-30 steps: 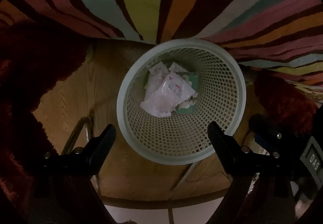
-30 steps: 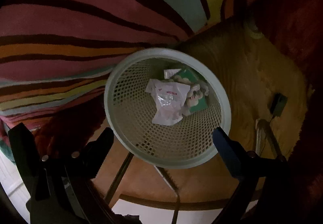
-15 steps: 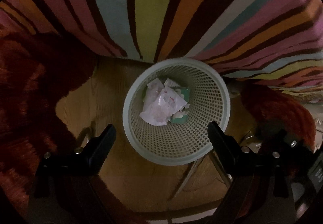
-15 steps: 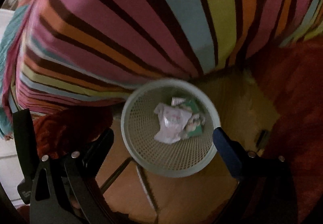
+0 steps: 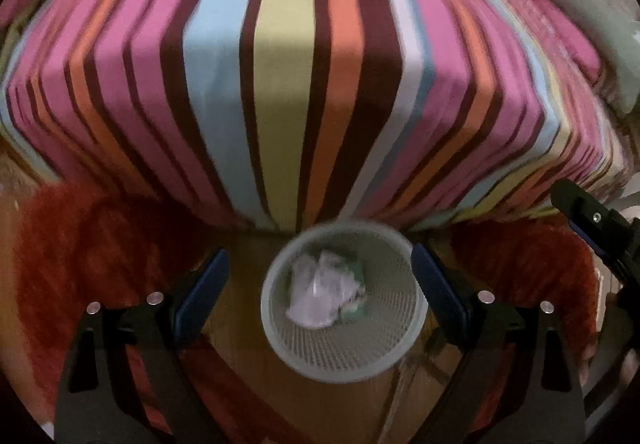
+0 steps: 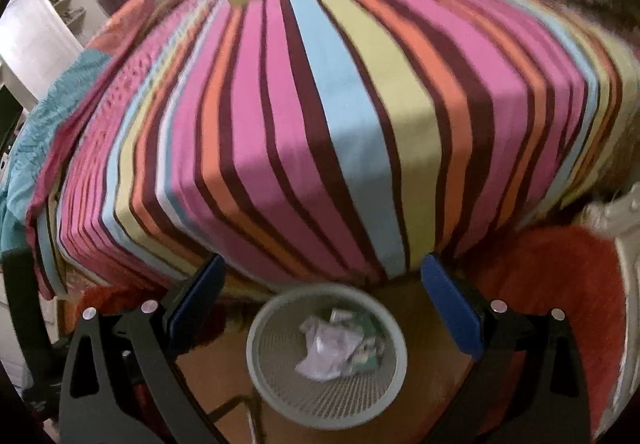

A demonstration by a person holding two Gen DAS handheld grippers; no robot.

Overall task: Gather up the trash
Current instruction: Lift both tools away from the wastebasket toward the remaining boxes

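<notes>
Both views now take in far more of the room than a second ago: the mesh wastebasket (image 5: 344, 300), which then filled the middle of each frame, has shrunk to the lower centre, and the striped bedcover (image 5: 288, 83) spreads across the upper two thirds. I read this as both my hands having lifted and tipped up away from the bin.

The left hand-held gripper (image 5: 320, 284) is spread wide with nothing between its blue pads; the right hand-held gripper (image 6: 322, 294) likewise.

The crumpled white wrapper (image 6: 324, 352) and a green packet (image 6: 366, 354) lie at the bottom of the wastebasket, on the wood floor (image 5: 236, 316) beside the red rug (image 5: 100, 264).

Judgement: that deposit is complete; I am free to look for the next piece. Frames are motion-blurred; none spotted yet.
</notes>
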